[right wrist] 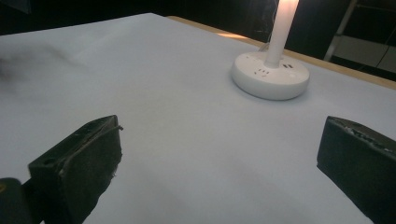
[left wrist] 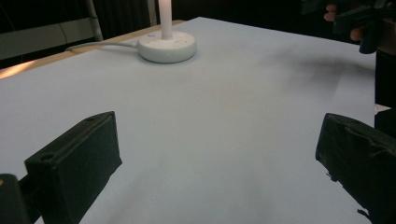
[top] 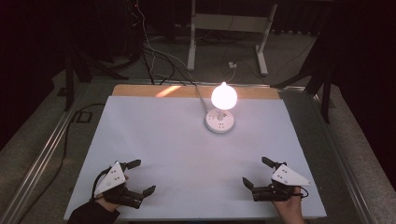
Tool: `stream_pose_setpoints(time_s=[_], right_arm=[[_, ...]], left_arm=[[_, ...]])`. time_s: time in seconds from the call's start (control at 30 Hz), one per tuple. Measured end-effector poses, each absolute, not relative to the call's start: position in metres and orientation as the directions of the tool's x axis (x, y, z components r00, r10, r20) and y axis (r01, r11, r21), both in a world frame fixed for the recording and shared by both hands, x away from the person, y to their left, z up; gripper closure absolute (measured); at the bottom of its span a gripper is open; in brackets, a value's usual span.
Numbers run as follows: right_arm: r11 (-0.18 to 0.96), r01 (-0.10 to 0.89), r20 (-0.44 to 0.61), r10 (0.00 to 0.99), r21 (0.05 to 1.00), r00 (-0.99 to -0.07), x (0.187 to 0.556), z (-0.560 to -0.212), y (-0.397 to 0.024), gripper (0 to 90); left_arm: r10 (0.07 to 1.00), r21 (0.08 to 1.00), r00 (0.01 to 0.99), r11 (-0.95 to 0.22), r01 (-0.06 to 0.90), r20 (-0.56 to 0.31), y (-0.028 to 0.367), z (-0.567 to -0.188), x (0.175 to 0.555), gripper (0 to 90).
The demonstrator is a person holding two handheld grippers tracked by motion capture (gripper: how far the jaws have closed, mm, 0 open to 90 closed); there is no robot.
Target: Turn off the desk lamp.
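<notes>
A small white desk lamp [top: 220,119] stands lit on the white table sheet [top: 177,154], toward the back middle; its round base [left wrist: 166,46] [right wrist: 271,74] has sockets and buttons on top, and its bulb [top: 224,95] glows brightly. My left gripper [top: 141,177] rests open near the front left corner, nothing between its jaws. My right gripper [top: 257,171] sits open near the front right corner, also empty. Both point toward the lamp from well short of it. The left gripper view catches the right gripper [left wrist: 359,23] at its top right.
A white cord [top: 201,95] runs from the lamp off the table's back edge. A wooden strip [top: 140,90] borders the sheet at the back. A white metal frame [top: 229,28] and cables stand on the floor behind. Dark surroundings flank the table.
</notes>
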State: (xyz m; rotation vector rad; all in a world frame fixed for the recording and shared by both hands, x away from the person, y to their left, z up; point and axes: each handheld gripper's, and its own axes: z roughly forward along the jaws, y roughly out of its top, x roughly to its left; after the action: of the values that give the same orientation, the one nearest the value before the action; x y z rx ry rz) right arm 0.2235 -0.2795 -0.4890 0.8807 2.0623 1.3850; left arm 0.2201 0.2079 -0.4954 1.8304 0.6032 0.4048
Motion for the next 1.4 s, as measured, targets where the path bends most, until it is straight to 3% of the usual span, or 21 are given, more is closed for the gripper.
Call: stream_pose_setpoints(time_s=[0.57,1.0,1.4], right_arm=[[0.281,0.357,0.024,0.756,0.891,-0.654,0.227,-0.483,-0.282,0.0],[0.242,0.315,0.038,0.736,0.918,-0.676,0.224,-0.463,-0.273,0.0],[0.235,0.299,0.006,0.776,0.925,-0.631,0.239,-0.439,-0.271,0.0]], left_arm=[[0.591,0.946,0.807,-0.257,0.199,-0.009,0.208,-0.494,0.219,0.5],[0.589,0.944,0.808,-0.257,0.207,-0.016,0.207,-0.495,0.220,0.5],[0.589,0.944,0.808,-0.260,0.206,-0.014,0.207,-0.494,0.219,0.5]])
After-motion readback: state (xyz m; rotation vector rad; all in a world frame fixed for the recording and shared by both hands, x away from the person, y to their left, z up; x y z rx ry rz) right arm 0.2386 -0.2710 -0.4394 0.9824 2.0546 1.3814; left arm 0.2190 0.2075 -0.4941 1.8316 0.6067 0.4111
